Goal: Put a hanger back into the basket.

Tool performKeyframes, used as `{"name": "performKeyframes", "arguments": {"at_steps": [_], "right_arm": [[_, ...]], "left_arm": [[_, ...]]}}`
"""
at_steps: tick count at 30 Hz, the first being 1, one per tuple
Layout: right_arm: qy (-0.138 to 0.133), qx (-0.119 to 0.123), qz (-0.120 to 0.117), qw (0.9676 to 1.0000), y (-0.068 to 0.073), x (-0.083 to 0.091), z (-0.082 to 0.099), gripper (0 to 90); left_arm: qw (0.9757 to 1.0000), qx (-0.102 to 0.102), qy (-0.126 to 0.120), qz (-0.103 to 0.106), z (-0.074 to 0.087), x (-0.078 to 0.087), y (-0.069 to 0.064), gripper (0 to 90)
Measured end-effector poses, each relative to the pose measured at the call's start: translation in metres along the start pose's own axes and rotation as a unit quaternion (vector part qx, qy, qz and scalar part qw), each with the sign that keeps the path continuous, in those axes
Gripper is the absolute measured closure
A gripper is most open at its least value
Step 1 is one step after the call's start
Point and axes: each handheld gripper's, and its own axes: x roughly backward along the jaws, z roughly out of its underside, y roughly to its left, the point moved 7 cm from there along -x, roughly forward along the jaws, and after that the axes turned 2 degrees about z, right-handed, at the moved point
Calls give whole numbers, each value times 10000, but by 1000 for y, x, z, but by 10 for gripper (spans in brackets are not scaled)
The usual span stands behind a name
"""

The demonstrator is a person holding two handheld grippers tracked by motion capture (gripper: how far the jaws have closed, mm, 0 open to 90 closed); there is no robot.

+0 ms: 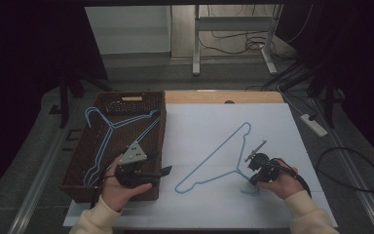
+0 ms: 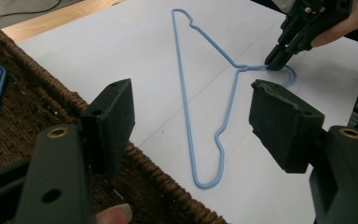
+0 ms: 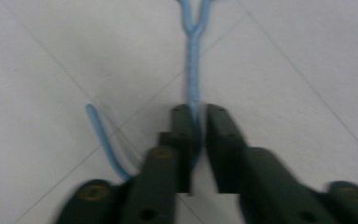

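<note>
hanger (image 1: pixel 213 158): thin blue wire, triangular | basket (image 1: pixel 85 161): brown woven wicker, rectangular

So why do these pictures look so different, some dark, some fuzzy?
High view: the white table is lit while the room around it falls nearly black, and the picture is soft. Left gripper view: bright and fairly sharp on the blue hanger, though its own close pads look a little soft. Right gripper view: blurred throughout, with the right claw smeared at the bottom edge.

Your high view is dim, with black corners around the pale desk (image 1: pixel 272 126). Your right gripper (image 3: pixel 196 140) view is soft and blurred near the lens.
</note>
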Motion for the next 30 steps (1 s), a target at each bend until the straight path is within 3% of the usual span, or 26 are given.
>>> {"name": "performKeyframes", "arguments": {"at_steps": [4,17,30], "right_arm": [[184,287,142,9993,5,1,-3,874],[-124,304,14,9995,10,29,-8,874],[-191,293,-25,9994,9,30,-8,874]], "left_arm": [[10000,-41,12,46,-2,-3,-5,317],[9993,-234,122,268,-11,-17,-26,313],[9978,-310,372,459,-14,-48,-44,306]]}}
